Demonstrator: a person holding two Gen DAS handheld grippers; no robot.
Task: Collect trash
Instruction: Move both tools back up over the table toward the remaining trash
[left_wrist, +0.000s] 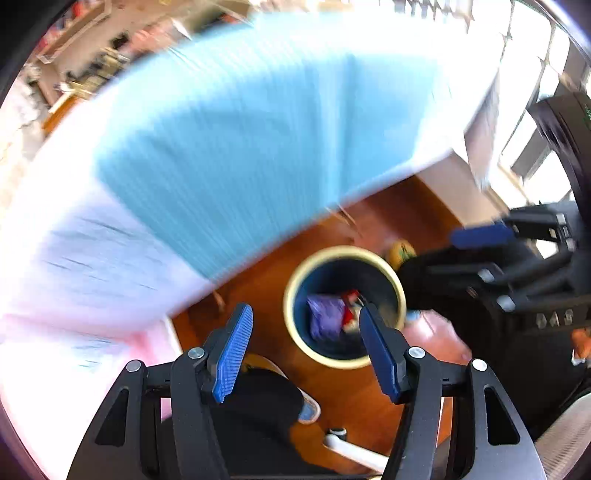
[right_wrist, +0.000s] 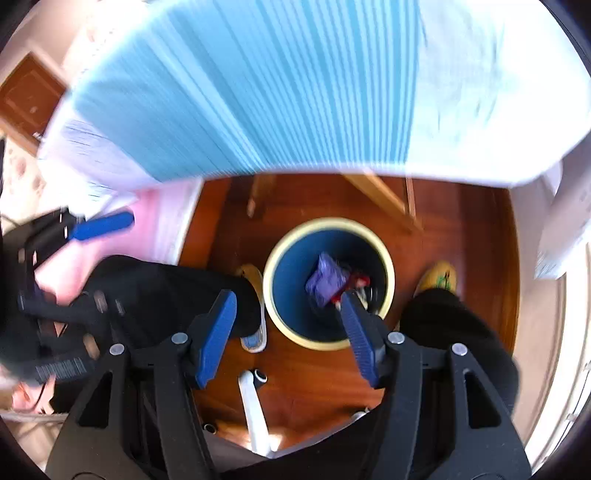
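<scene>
A round bin (left_wrist: 295, 280) (right_wrist: 280, 266), blue inside with a pale yellow rim, stands on the wooden floor below both grippers. Inside it lie a crumpled purple wrapper (left_wrist: 325, 317) (right_wrist: 327, 280) and a red and white scrap (left_wrist: 351, 306) (right_wrist: 360, 282). My left gripper (left_wrist: 306, 325) hangs open high above the bin with nothing between its blue pads. My right gripper (right_wrist: 288, 314) is likewise open and empty over the bin. Each gripper shows in the other's view, the right gripper (left_wrist: 480, 236) at the right edge and the left gripper (right_wrist: 99, 225) at the left edge.
A table with a light blue and white cloth (left_wrist: 240, 129) (right_wrist: 258, 92) fills the blurred upper half of both views. Wooden table legs (right_wrist: 384, 199) stand behind the bin. The person's dark trouser legs and shoes (right_wrist: 439, 280) (right_wrist: 255, 332) flank it, with a white chair base (right_wrist: 255, 410) nearby.
</scene>
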